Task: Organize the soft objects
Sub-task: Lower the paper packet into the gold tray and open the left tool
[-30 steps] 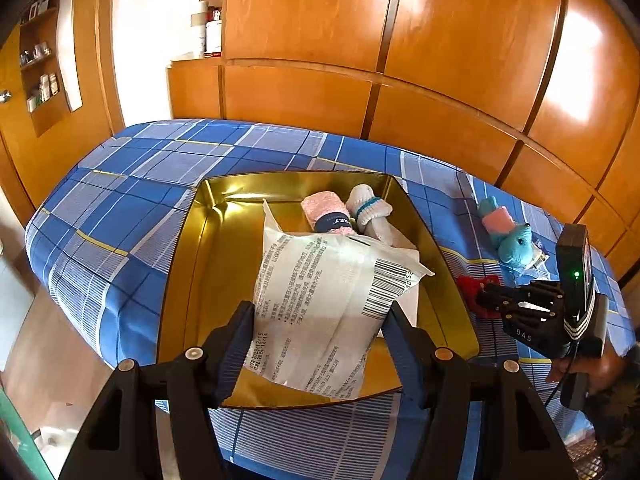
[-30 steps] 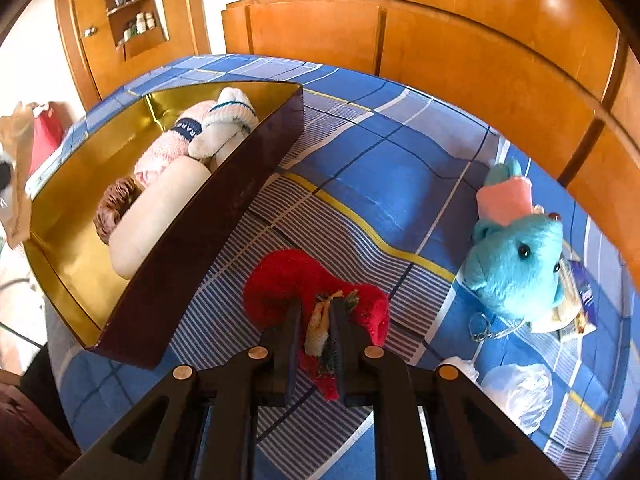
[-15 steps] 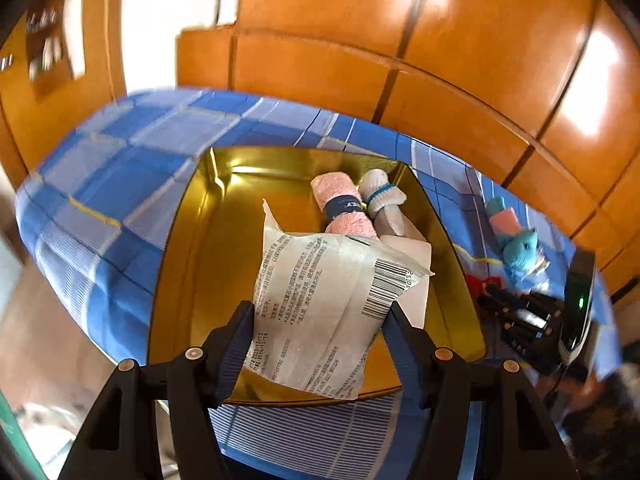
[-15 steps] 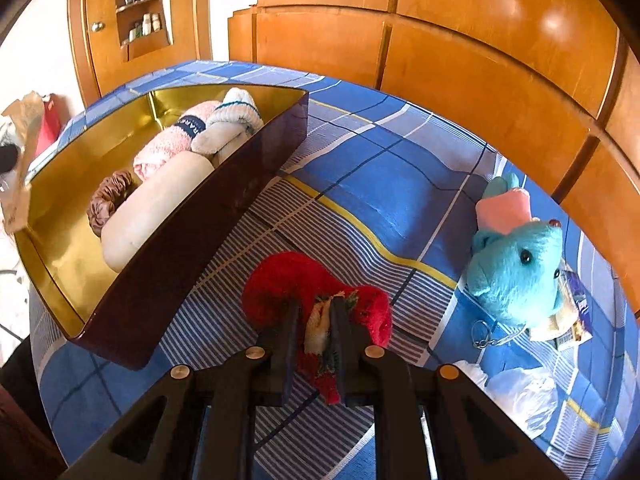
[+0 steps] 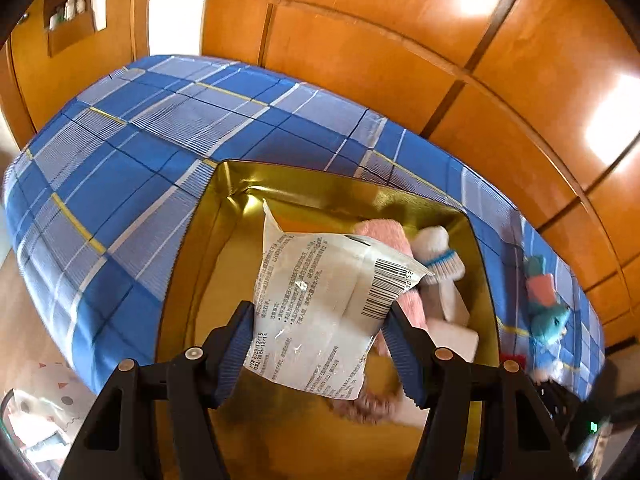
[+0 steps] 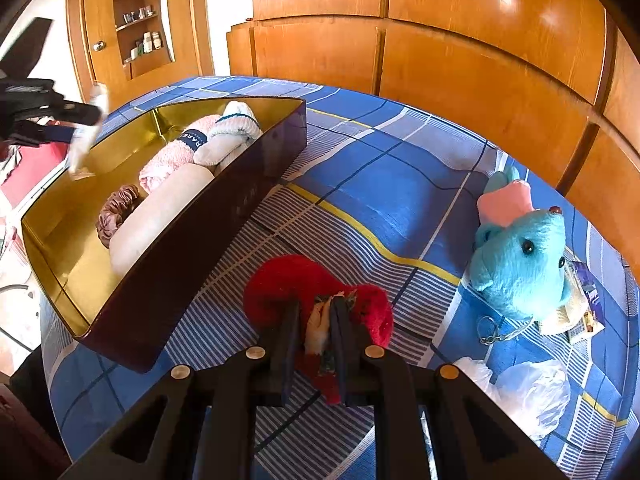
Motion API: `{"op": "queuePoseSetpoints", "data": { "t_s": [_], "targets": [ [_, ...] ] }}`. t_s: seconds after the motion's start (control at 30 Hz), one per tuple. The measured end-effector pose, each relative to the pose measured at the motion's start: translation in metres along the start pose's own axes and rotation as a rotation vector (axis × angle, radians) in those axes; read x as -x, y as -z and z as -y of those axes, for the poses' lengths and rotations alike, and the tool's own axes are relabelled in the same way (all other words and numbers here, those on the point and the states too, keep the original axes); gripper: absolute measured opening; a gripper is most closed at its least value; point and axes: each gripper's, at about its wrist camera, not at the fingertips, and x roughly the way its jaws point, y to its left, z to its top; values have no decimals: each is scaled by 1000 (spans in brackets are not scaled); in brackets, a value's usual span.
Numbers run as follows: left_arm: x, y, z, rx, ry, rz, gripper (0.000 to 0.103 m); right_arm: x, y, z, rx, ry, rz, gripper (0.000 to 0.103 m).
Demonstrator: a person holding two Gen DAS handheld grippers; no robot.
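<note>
My left gripper [image 5: 322, 344] is shut on a white printed plastic packet [image 5: 320, 300] and holds it above the open gold-lined box [image 5: 188, 280]. The box holds a pink rolled towel [image 6: 172, 158], a white sock with a teal stripe [image 6: 236, 126], a cream roll [image 6: 156, 216] and a brown scrunchie [image 6: 116, 220]. My right gripper [image 6: 316, 316] is shut on a red plush toy [image 6: 280, 292] lying on the blue plaid bedspread [image 6: 380, 184], just right of the box's dark outer wall [image 6: 200, 252]. The left gripper shows at the upper left of the right wrist view [image 6: 76, 120].
A blue teddy bear with a pink hat [image 6: 520, 256] lies to the right of the red toy, with a keyring and a card tag. A crumpled clear plastic bag [image 6: 528, 396] lies near the front right. Wooden wardrobe panels [image 6: 480, 60] stand behind the bed.
My left gripper has moved forward and lower over the box with the packet. The right gripper stays shut on the red toy and has drawn back slightly.
</note>
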Motion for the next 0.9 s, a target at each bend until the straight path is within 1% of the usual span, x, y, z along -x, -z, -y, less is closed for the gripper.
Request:
{"op": "queuePoseSetpoints", "data": {
  "t_s": [0.2,0.27,0.4,0.53,0.7,0.73,0.77,0.9],
  "targets": [
    [-39,-22,4,18,-41,-67,65,0,0,1,-12,-8,0,14],
    [-55,-28,6,21,-61,-106,65,0,0,2,-16,-12,0,14],
    [-73,-35,8,20,-96,-133,65,-1,-1,3,-22,-15,2,14],
    [-81,-40,10,19,-123,-135,65,-1,-1,3,-27,-19,2,14],
    [-83,-41,12,13,-135,-133,66,-1,-1,3,-28,-20,3,14],
    [-83,-41,12,12,-130,-133,69,-1,-1,3,-27,-20,2,14],
    [-81,-41,12,13,-121,-129,74,-1,-1,3,-27,-20,2,14],
    [-70,-43,13,14,-112,-100,79,-2,0,3,-26,-16,3,14]
  ]
}}
